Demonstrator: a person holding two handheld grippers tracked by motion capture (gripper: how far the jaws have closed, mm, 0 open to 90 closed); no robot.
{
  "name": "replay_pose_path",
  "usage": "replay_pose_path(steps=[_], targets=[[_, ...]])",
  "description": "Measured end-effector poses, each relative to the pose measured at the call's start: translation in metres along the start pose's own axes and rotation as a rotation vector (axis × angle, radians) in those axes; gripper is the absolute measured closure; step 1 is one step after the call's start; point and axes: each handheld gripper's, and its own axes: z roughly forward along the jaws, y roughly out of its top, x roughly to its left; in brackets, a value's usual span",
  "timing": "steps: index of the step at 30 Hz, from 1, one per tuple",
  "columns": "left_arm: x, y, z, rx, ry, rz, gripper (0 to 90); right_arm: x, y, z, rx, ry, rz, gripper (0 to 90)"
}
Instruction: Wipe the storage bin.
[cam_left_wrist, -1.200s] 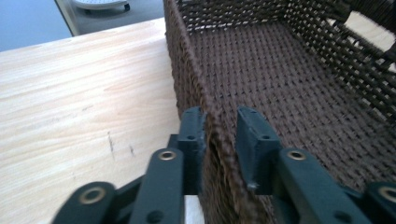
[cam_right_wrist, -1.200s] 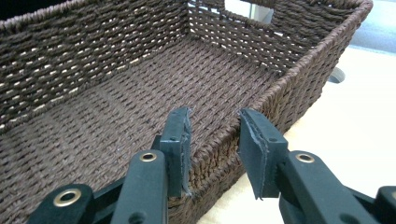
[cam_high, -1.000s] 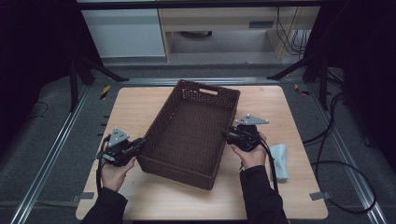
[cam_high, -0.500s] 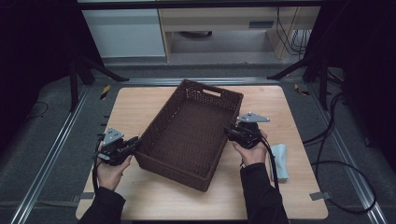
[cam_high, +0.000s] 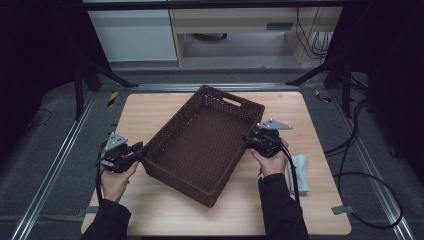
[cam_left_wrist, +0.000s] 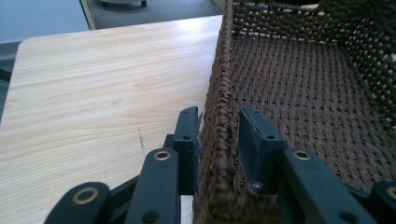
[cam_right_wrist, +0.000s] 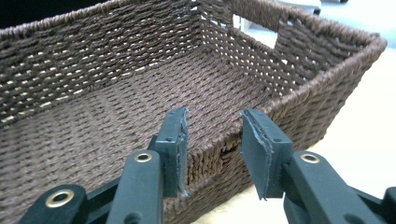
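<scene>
The basket sits skewed in the middle of the table, its long axis running from the near left corner up toward the far right, so each long wall faces one hand. The left gripper is at the near end of the left wall, and in the left gripper view its jaws straddle the braided rim, one outside and one inside, close against the weave but not plainly pinching it; I would call them parted. The right gripper meets the opposite wall about halfway along, and its own view shows the jaws spread with the rim in the gap, touching one pad at most. Both hands are about equally near, so either could close first; a level lift would need both. The basket is dark brown wicker, rectangular, shallow, stiff-looking, with a cut-out handle in the far end wall. A pale folded cloth lies on the light wood by the right sleeve.
</scene>
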Motion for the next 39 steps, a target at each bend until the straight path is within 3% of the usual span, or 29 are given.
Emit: replay_pose_path(steps=[4,6,8,11,14,17,23,27,30,32,35,39], targets=[[0.005,-0.001,0.001,0.012,-0.011,-0.013,76.7,0.005,-0.001,-0.005,0.004,0.003,-0.009,67.1],[0.005,0.001,0.003,0.013,0.007,-0.001,80.3,0.009,-0.002,-0.008,0.010,0.004,-0.023,66.6],[0.006,0.002,0.006,0.011,0.017,0.004,80.5,0.009,-0.001,-0.010,0.016,0.016,-0.035,62.1],[0.011,0.005,0.011,0.010,0.027,0.002,79.9,0.005,0.000,-0.009,-0.008,-0.019,-0.034,54.5],[0.013,0.006,0.014,0.002,0.040,-0.002,78.3,-0.002,0.000,-0.003,-0.008,-0.058,-0.018,49.7],[0.011,0.007,0.011,0.006,0.061,0.000,71.3,-0.002,-0.003,-0.001,-0.016,-0.043,0.002,52.4],[0.006,0.006,-0.008,-0.009,0.051,-0.009,56.3,-0.002,-0.007,-0.006,-0.017,-0.026,0.043,55.0],[0.002,0.004,-0.015,0.000,0.059,-0.008,55.4,0.002,-0.009,-0.012,-0.010,-0.029,0.038,55.0],[-0.001,0.003,-0.011,0.015,0.064,-0.013,55.7,0.007,-0.012,-0.018,-0.009,-0.035,0.035,54.8],[-0.002,0.002,-0.007,0.012,0.084,-0.011,58.3,0.009,-0.012,-0.022,-0.007,-0.026,0.004,54.4],[0.002,0.003,-0.004,0.009,0.081,-0.027,59.1,0.008,-0.011,-0.024,-0.018,-0.029,-0.007,51.6],[0.007,0.006,0.003,0.007,0.093,-0.032,59.1,-0.002,-0.010,-0.023,-0.035,-0.072,0.015,47.5]])
